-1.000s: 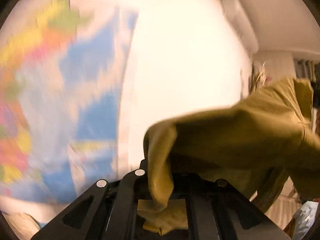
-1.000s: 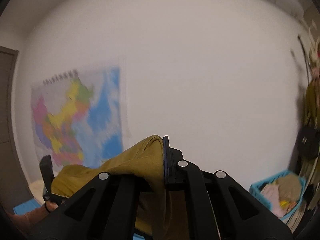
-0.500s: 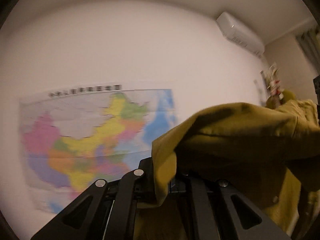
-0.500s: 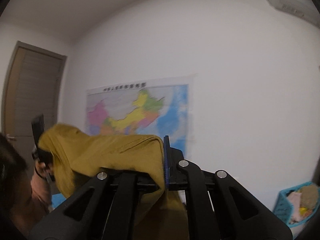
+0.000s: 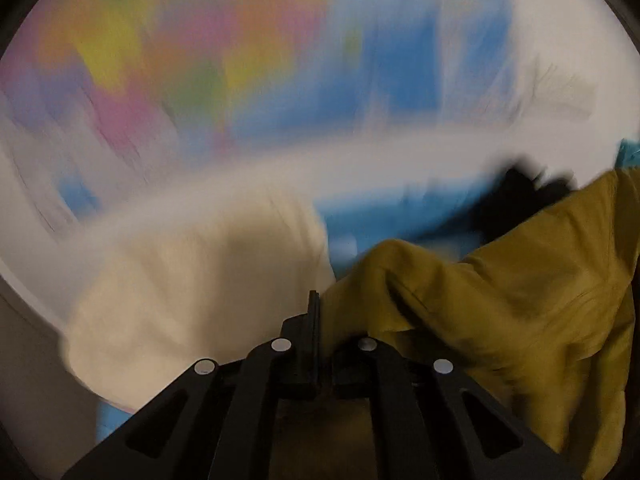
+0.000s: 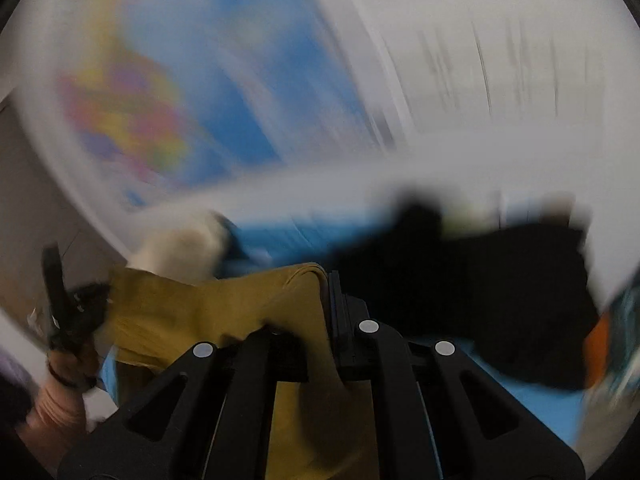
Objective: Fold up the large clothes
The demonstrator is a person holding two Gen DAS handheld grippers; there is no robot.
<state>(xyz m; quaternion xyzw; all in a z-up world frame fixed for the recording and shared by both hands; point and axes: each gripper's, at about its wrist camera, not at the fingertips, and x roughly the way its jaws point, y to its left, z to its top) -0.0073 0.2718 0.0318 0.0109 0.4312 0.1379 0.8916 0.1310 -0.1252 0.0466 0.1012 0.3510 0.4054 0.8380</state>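
A mustard-yellow garment (image 5: 500, 300) is stretched in the air between my two grippers. My left gripper (image 5: 320, 312) is shut on one edge of it, and the cloth spreads away to the right. In the right wrist view my right gripper (image 6: 326, 284) is shut on another edge of the mustard-yellow garment (image 6: 208, 308), which runs left toward the other gripper held in a person's hand (image 6: 68, 364). Both views are heavily blurred and tilted downward.
A blue surface (image 6: 540, 408) lies below, with a black garment (image 6: 500, 304) on it and a cream garment (image 5: 192, 296) further left. A coloured map (image 5: 200, 52) hangs on the white wall behind.
Both grippers have swung down fast with the garment. The views have dropped from the wall and map toward the blue surface, where the black and cream clothes now show.
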